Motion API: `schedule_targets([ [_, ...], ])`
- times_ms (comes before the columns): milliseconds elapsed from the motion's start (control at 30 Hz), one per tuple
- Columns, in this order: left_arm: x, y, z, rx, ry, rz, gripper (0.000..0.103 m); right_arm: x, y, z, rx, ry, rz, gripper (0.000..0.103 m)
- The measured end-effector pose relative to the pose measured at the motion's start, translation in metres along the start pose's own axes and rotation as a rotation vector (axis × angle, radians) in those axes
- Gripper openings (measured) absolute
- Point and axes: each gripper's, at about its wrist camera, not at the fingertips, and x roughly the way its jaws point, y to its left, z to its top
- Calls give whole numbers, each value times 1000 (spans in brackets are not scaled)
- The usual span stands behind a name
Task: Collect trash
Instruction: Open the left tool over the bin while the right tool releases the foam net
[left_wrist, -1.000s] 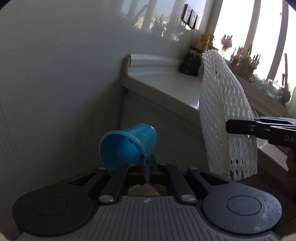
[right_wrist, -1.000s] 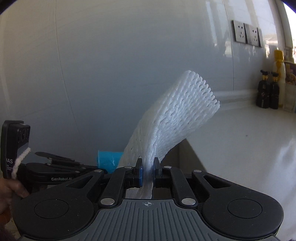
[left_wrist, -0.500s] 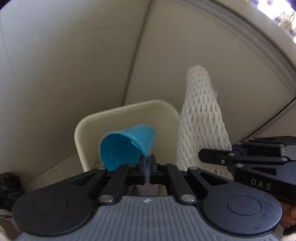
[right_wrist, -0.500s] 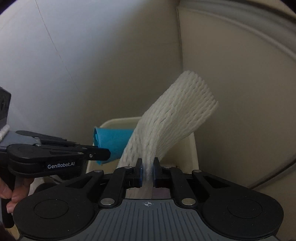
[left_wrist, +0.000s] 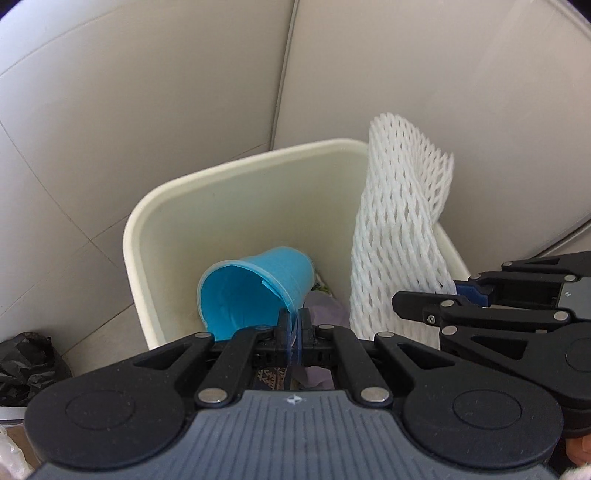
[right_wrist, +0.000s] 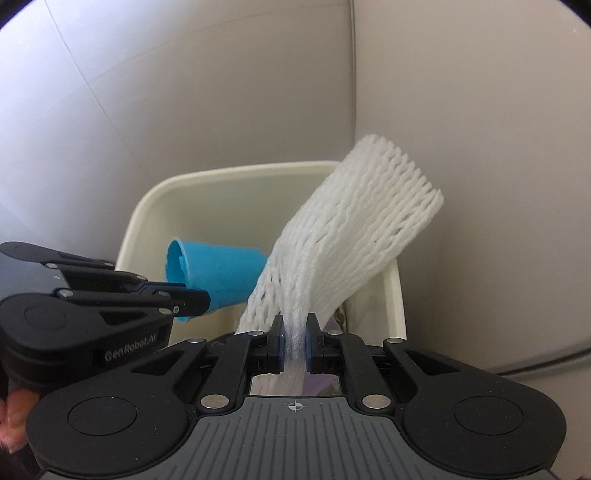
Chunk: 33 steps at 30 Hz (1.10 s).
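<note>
Setting: cream waste bin (left_wrist: 147, 236) standing on a tiled floor (left_wrist: 74, 206) in a corner of pale wall panels (left_wrist: 147, 92); both grippers point steeply down over its open mouth.
Left gripper (left_wrist: 294, 325): jaws clamped on the rim of a blue plastic cup (left_wrist: 255, 288); the cup lies on its side, mouth turned toward the camera, hanging inside the outline of the bin opening.
Right gripper (right_wrist: 294, 343): jaws pinched together on the gathered end of a white foam net sleeve (right_wrist: 351, 251); the rest of the sleeve fans up and away, its far end level with the bin's back rim.
Relation of items: cup and sleeve side by side, touching or nearly so in the right wrist view; both above the bin, neither resting in it.
Bin contents: a pale purple scrap (left_wrist: 325, 306) and some other litter low inside; details too hidden to name.
Nearby: crumpled black plastic bag (left_wrist: 26, 362) on the floor left of the bin.
Done so far, as judged: two pieces of trash picked up and carried to the bin.
Left to do, as judged: release both so they drop in; whether more trash waits elsewhere cannot be told from these views.
Caution: the springy sleeve may catch on the rim.
</note>
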Motion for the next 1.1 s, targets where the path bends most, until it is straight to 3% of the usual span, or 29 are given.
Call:
schedule_targets([
  [467,36,-28,21,-14,47,51,3,44,12,7,-132,149,22,10],
  [733,43,-32,29,-39,67,53,3,86,12,18,-115,245,14,10],
  [833,40,-29,21,-42,69,49,7,89,15,19,-95,233,12,15],
  [900,38,-32,22,-41,58,53,17,87,16,19,-83,222,9,21],
  [933,36,-33,22,-42,52,50,23,84,16,19,-81,211,15,29],
  [1033,28,-37,19,-42,34,40,29,67,16,14,-71,160,45,49],
  [1100,23,-39,17,-47,18,32,36,56,19,14,-70,130,45,56],
])
